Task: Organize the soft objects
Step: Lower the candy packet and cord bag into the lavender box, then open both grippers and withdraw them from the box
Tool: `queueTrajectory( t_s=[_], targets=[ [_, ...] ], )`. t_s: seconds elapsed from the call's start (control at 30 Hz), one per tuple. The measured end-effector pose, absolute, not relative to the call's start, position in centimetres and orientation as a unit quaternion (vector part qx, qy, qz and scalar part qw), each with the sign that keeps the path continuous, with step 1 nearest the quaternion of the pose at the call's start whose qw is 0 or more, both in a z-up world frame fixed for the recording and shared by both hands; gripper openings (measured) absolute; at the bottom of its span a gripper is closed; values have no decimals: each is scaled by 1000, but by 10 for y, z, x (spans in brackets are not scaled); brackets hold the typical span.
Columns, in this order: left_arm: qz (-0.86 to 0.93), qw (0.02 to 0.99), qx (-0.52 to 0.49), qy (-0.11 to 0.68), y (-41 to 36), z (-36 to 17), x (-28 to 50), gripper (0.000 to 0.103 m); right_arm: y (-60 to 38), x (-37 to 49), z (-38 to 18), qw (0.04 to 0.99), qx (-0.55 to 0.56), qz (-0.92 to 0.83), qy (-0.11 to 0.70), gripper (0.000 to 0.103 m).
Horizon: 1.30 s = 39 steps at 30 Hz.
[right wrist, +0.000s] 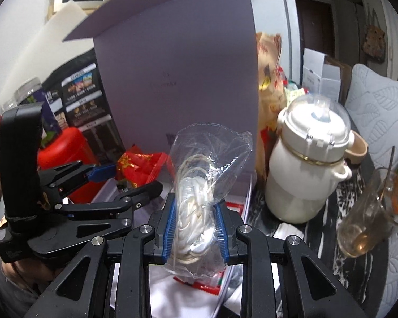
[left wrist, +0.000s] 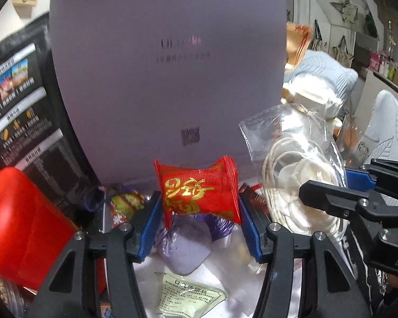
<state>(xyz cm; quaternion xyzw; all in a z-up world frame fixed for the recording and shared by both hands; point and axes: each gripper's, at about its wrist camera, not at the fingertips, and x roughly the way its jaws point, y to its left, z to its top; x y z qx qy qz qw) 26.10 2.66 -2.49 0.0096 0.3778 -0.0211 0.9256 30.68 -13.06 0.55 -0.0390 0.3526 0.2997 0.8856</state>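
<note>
Left tongs clamped on red packet; right tongs shut on clear bag w/ cord. Both over open box, w/ packets already below. Neither dropped in yet.

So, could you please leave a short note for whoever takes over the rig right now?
Left gripper: shut on the red snack packet.
Right gripper: shut on the clear bag of white cord.
Both are held over the open lavender box, in front of its raised lid; a few small packets already lie inside.
Left to do: set both items in the box and let go.
</note>
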Motion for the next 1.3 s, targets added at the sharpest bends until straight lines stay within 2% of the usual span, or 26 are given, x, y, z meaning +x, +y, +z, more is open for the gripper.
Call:
queueTrajectory(
  t_s=[0.6, 0.97, 1.1, 1.23, 1.3],
  targets=[
    [-3, 899, 41, 436, 9, -49, 288, 55, -109, 315, -36, 867, -72, 284, 404, 28],
    [-1, 887, 48, 460, 13, -59, 320, 56, -101, 318, -43, 867, -86, 265, 412, 33],
    [8, 886, 51, 461, 11, -65, 323, 56, -100, 321, -42, 867, -91, 261, 415, 39],
    [10, 885, 55, 461, 1, -67, 325, 56, -109, 314, -36, 871, -92, 254, 410, 52],
    [9, 885, 49, 463, 0, -65, 327, 56, -113, 311, -32, 875, -86, 252, 405, 55]
  ],
)
